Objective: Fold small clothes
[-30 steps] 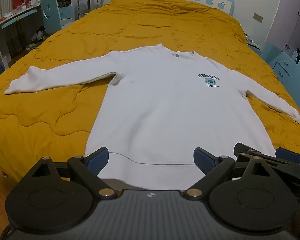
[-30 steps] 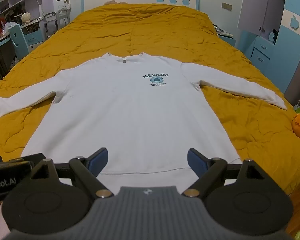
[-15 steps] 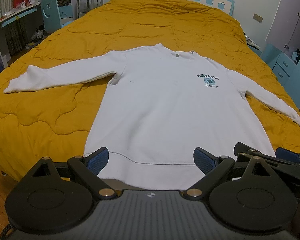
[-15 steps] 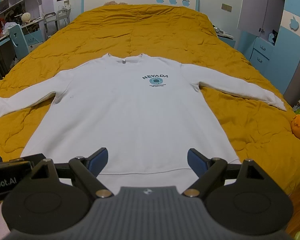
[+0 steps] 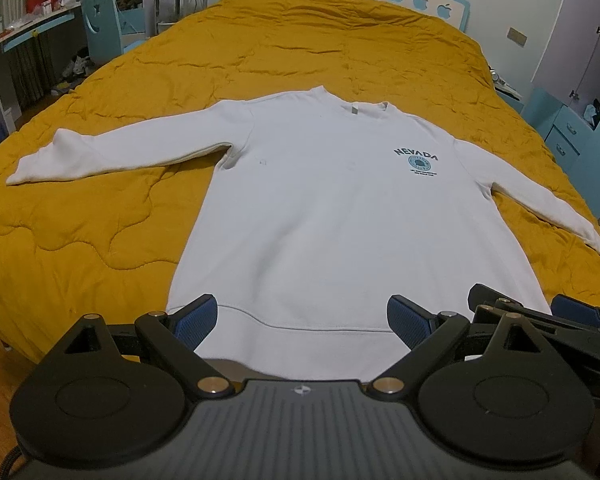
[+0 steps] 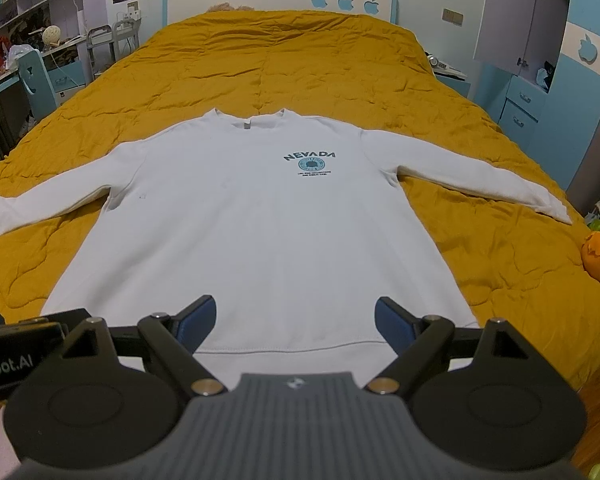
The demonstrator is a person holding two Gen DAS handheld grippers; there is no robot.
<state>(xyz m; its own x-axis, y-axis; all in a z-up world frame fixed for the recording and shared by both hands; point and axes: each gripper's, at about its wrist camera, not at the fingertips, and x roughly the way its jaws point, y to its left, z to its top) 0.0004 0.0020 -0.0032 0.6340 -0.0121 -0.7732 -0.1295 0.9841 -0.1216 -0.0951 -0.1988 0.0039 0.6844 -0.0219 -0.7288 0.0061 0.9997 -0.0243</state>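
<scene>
Now white sweatshirt (image 5: 332, 216) spread flat on bed (image 5: 100, 240), sleeves out. Left claw (image 5: 302, 316) and right claw (image 6: 294, 318) held released near hem. Folding not yet begun; sleeve grasp judged needed next.

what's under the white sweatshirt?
The white sweatshirt lies flat, front up, on the mustard quilt, which shows all around it. Whatever sits directly beneath the fabric is covered. Both the left gripper and right gripper are open above its hem.
</scene>
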